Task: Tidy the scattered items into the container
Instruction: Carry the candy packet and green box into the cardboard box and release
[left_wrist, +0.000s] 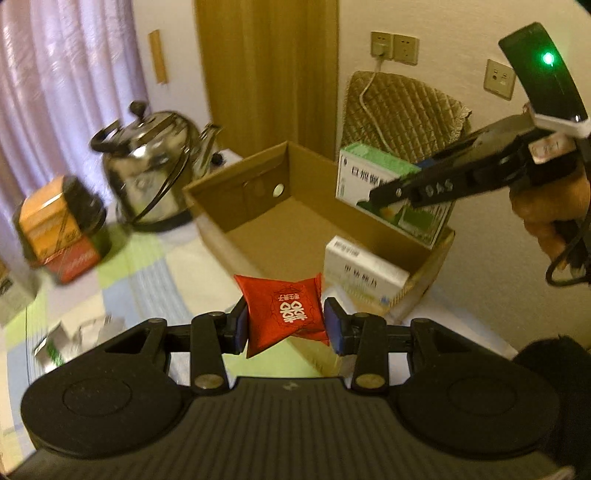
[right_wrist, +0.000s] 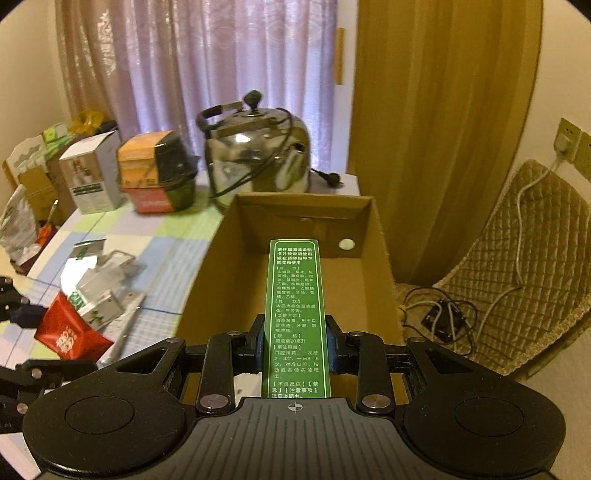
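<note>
Both grippers loaded at the cardboard box.

Left gripper (left_wrist: 286, 325) clamps a red packet (left_wrist: 284, 312), held just short of the box's near edge. Right gripper (right_wrist: 294, 341) grips a green medicine box (right_wrist: 295, 317) over the open cardboard box (right_wrist: 240, 229). A white medicine box (left_wrist: 364, 269) leans in its near corner. Loose foil packets (right_wrist: 99, 280) lie on the tabletop (right_wrist: 173, 258); a kettle (right_wrist: 258, 147) stands beyond, near the far edge.

Left gripper (left_wrist: 286, 326) level, jaws clamped on a packet; right gripper (right_wrist: 295, 345) level, jaws clamped on a box.
</note>
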